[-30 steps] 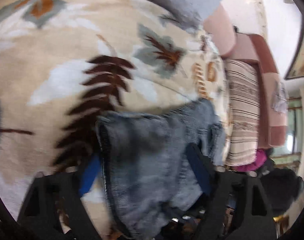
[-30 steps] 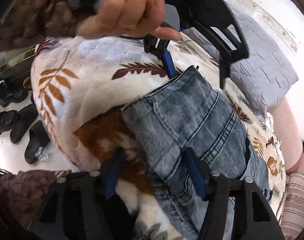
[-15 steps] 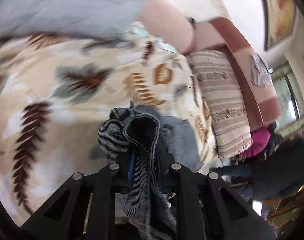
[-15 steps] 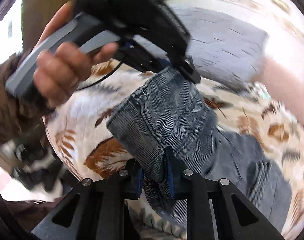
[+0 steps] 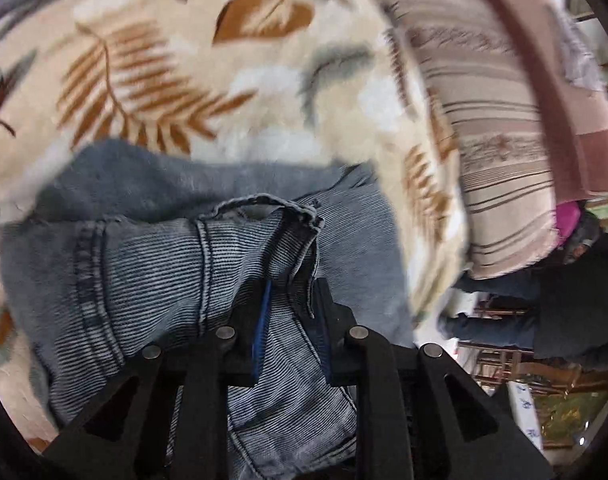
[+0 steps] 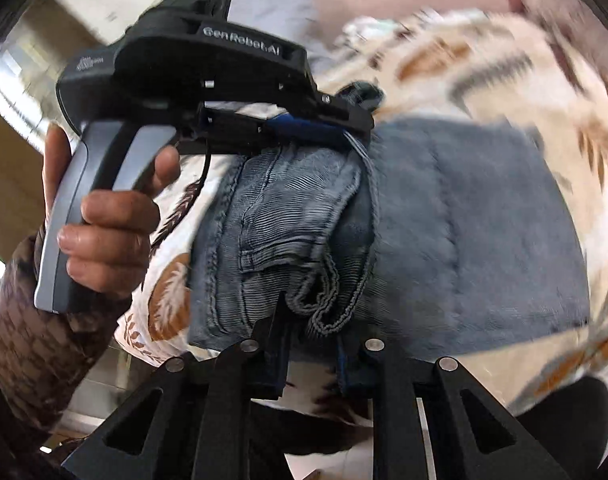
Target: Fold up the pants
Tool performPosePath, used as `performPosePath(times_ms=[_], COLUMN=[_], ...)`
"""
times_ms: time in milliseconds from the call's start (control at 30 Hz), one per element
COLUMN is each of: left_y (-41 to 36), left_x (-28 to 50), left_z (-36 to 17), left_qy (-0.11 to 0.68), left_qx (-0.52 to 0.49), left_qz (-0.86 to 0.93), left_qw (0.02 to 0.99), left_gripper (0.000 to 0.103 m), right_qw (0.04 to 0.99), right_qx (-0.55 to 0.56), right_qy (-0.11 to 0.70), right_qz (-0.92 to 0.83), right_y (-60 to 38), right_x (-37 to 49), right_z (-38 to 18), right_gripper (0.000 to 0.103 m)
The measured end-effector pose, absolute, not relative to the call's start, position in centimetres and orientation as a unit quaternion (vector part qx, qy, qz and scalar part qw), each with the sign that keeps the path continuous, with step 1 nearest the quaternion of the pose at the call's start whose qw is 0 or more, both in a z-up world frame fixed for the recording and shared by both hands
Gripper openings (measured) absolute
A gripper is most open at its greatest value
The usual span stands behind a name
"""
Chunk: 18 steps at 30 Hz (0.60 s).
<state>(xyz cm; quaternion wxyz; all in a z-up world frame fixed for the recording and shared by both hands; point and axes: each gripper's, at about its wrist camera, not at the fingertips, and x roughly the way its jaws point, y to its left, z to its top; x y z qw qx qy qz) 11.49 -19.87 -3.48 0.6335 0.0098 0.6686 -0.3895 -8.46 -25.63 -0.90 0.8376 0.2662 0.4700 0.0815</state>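
Your left gripper (image 5: 290, 308) has its jaws narrow, having just eased open a touch after closing, and they pinch a bunched hem of the pants (image 5: 152, 264); your right gripper (image 6: 309, 344) grips the other hem corner the same way, jaws nearly shut on denim. The pants lie on the leaf-print blanket (image 5: 192, 60) of the bed, the lifted end doubled back over the flat lower layer (image 6: 483, 220); your left hand (image 6: 104, 236) shows in the right view, clasping its handle. The risk from here, as I judge it: each pinch takes only a thin bite of thick cloth, so a quick pull could slip a corner free and drop the fold askew; uneven travel between your hands would skew the edge; the plush blanket may drag the lower layer along and wrinkle it.
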Motion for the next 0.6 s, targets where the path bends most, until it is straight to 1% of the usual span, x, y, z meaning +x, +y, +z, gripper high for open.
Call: performPosePath(times_ms=[67, 133, 167, 200, 233, 267, 300, 333, 367, 467, 600], left_y=[-19.9, -19.4, -19.0, -18.6, -18.2, -17.7, -17.4, -17.2, -17.3, -18.8, -20.7], left_x=[11.2, 11.1, 11.2, 11.3, 11.5, 11.7, 11.9, 12.3, 12.6, 13.5, 13.8], left_z=[-3.0, -1.3, 0.1, 1.6, 2.9, 4.3, 5.4, 5.8, 5.9, 4.7, 2.2], left_qy=[0.668, 0.659, 0.647, 0.631, 0.615, 0.594, 0.575, 0.569, 0.568, 0.577, 0.589], left_qx=[0.022, 0.028, 0.038, 0.049, 0.062, 0.079, 0.101, 0.113, 0.129, 0.178, 0.226], left_qz=[-0.388, -0.404, -0.415, -0.426, -0.433, -0.437, -0.437, -0.437, -0.438, -0.429, -0.432], left_qw=[0.634, 0.633, 0.639, 0.647, 0.656, 0.671, 0.685, 0.687, 0.685, 0.671, 0.645], left_gripper=[0.018, 0.02, 0.027, 0.035, 0.058, 0.073, 0.078, 0.082, 0.082, 0.081, 0.082], right_qw=[0.822, 0.816, 0.815, 0.815, 0.816, 0.818, 0.818, 0.817, 0.815, 0.811, 0.8], right_qx=[0.308, 0.328, 0.334, 0.338, 0.34, 0.343, 0.348, 0.357, 0.368, 0.386, 0.386], right_qy=[0.468, 0.461, 0.453, 0.446, 0.441, 0.433, 0.428, 0.421, 0.414, 0.406, 0.431], right_qz=[0.101, 0.119, 0.135, 0.148, 0.155, 0.161, 0.162, 0.165, 0.17, 0.169, 0.157], right_y=[-27.2, -28.0, -28.5, -28.8, -29.0, -29.6, -30.0, -30.5, -30.9, -31.7, -31.2], right_x=[-8.8, -9.0, -9.4, -9.7, -10.0, -10.5, -10.8, -11.0, -11.2, -11.0, -10.1], right_z=[-1.9, -2.1, -2.0, -1.8, -1.6, -1.5, -1.4, -1.4, -1.5, -1.9, -3.2], right_gripper=[0.02, 0.022, 0.026, 0.036, 0.042, 0.054, 0.059, 0.06, 0.06, 0.066, 0.066])
